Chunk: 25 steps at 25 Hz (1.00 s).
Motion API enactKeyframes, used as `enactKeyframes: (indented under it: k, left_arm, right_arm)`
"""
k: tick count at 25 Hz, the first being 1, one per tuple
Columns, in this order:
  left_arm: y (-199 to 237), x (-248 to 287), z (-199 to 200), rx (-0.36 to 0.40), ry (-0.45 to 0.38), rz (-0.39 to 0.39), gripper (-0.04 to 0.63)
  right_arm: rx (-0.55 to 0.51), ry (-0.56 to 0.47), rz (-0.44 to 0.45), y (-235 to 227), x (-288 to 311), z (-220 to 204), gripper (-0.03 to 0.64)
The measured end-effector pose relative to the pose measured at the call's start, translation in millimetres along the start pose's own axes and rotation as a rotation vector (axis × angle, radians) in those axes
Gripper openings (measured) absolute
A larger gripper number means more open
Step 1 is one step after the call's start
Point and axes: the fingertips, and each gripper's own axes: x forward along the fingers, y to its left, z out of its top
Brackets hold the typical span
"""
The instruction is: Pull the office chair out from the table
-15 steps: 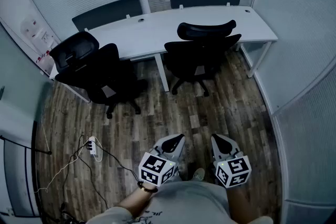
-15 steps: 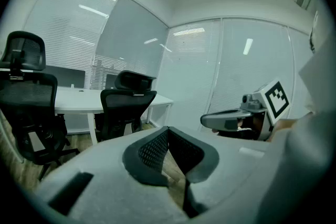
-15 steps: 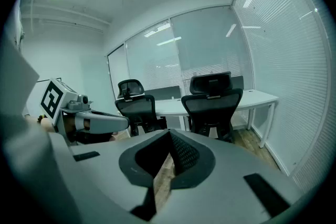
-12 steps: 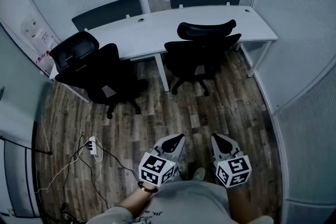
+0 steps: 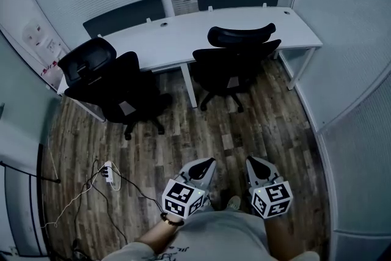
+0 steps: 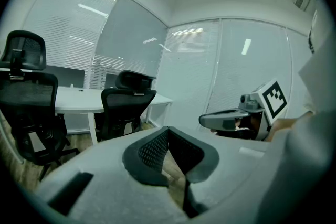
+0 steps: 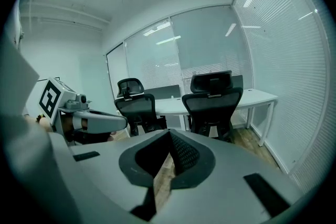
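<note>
Office chair [image 5: 235, 67], black, stands pushed up to the near edge of the white surface [image 5: 183, 33]. A second black chair [image 5: 107, 85] sits at the far left end. Left claw [image 5: 206, 163] and right claw [image 5: 252, 162] hang over the wooden floor [image 5: 244, 131], well apart from both chairs, each pinched together and empty.

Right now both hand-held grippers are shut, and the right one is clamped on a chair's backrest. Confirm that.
Not quite: the right hand-held gripper is shut, like the left hand-held gripper, but on nothing. The right gripper view shows its jaws empty, with the office chairs far ahead at the table.
</note>
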Motion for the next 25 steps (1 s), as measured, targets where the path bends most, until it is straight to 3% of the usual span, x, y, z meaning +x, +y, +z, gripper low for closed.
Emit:
enactKeyframes:
  k: [6,17,25]
  left_arm:
    - [13.6,-15.2,1.5,0.012,-0.014,-0.009,0.011]
    - [39.6,-31.5,-2.6,0.018,-0.026,-0.064,0.011]
    - [58.5,-2.8,2.5,0.024,-0.019,-0.066,0.011]
  right_arm:
    - [0.023,-0.042,-0.028,12.6,6.2,7.5,0.004]
    - [0.025,-0.013,-0.075,36.7,23.9,-1.5,0.003]
    - [0.038,-0.011,-0.071,14.1,53.7,0.8,0.003]
